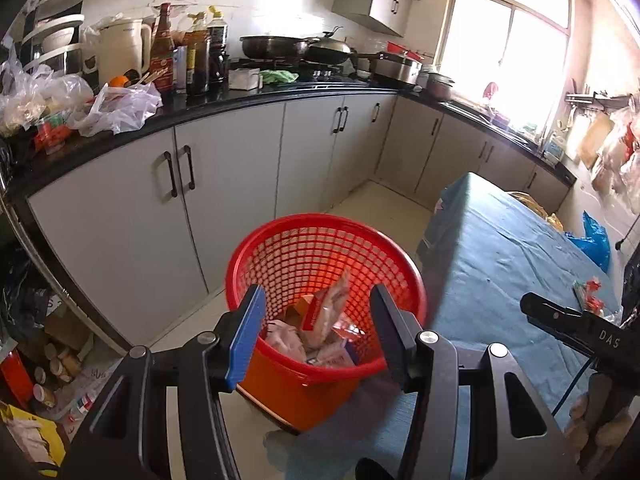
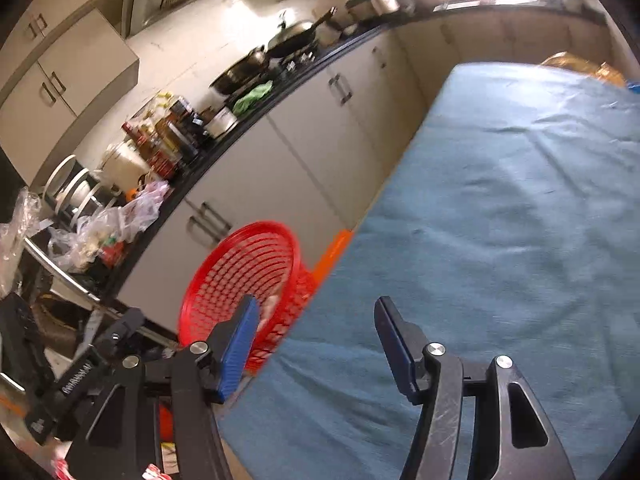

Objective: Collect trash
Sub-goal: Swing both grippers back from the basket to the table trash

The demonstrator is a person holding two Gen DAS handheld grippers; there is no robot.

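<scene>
A red mesh basket (image 1: 320, 248) stands on the floor beside the blue-clothed table (image 1: 500, 264). It holds several crumpled wrappers and packets (image 1: 320, 320). My left gripper (image 1: 316, 312) hangs open just above the basket's mouth, with nothing between its fingers. A red-and-white wrapper (image 1: 588, 292) lies on the table at the right, near a black gripper part (image 1: 560, 316). In the right wrist view my right gripper (image 2: 316, 308) stands open and empty over the table's near edge (image 2: 480, 240), with the red basket (image 2: 240, 264) to its left.
A black counter (image 1: 240, 100) with grey cabinets runs along the wall, crowded with bottles, plastic bags (image 1: 120, 108) and pans. Jars and boxes clutter the floor at the lower left (image 1: 52, 368). A blue bag (image 1: 596, 240) sits beyond the table.
</scene>
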